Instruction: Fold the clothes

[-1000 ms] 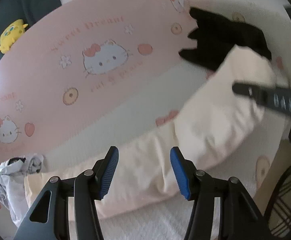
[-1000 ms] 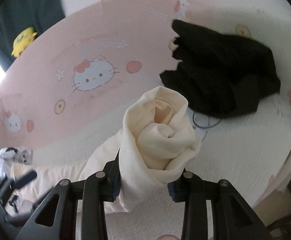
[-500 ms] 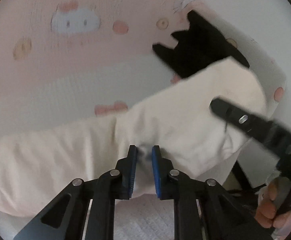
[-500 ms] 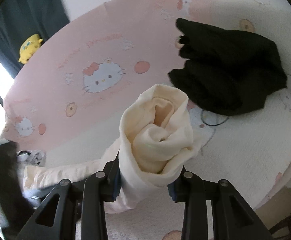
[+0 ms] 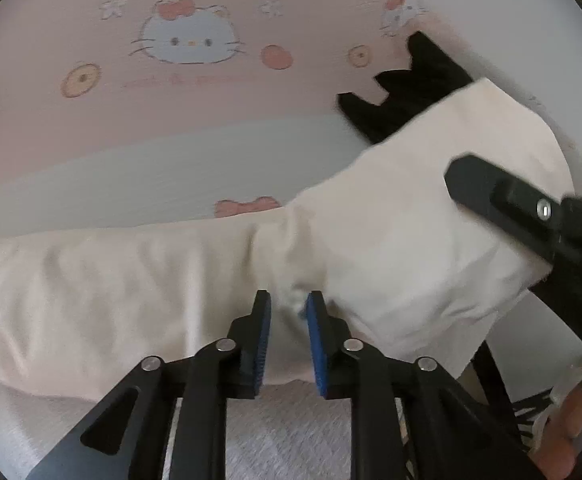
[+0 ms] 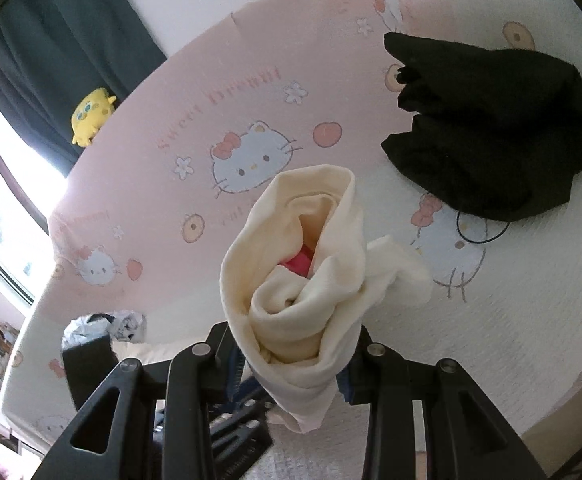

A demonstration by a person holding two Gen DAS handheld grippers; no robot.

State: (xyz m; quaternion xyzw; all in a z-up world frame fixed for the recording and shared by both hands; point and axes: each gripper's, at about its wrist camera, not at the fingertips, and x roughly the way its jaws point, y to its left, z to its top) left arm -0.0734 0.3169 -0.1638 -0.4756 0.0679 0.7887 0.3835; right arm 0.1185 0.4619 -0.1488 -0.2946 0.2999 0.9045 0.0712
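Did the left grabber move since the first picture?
Yes. The left gripper came down onto the cream garment; the cat print on the sheet slid toward the picture's top. Its jaws have just been closing, with cream cloth between them.

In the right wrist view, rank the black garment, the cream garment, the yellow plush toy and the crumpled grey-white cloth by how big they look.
1. black garment
2. cream garment, close behind, though it sits nearest the camera, so this order is unsure
3. crumpled grey-white cloth, partly hidden
4. yellow plush toy, about alike in size and farther off
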